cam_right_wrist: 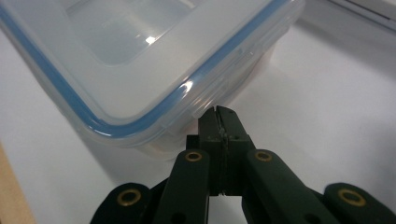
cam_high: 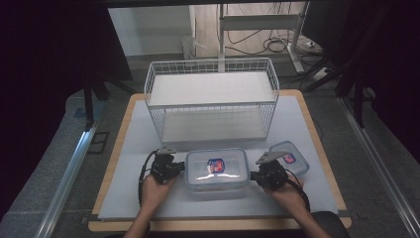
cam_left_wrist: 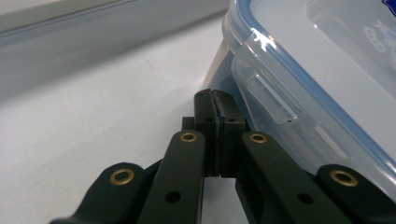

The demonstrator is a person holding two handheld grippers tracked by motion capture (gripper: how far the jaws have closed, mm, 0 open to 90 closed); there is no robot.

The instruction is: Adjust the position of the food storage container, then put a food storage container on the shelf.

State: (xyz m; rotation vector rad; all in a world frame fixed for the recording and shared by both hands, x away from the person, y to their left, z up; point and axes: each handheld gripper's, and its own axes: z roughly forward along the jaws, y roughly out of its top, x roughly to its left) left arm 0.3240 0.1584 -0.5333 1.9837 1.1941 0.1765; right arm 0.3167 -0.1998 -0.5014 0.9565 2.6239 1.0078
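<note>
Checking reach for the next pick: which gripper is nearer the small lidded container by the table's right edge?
Right. The right gripper sits just left of and below the small container; the left gripper is across the large container, at its far side.

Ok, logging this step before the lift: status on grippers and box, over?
Left gripper shut, at the big lidded box's left clip. Right gripper shut, at its right end. Small box behind right hand; wire rack stands beyond.
</note>
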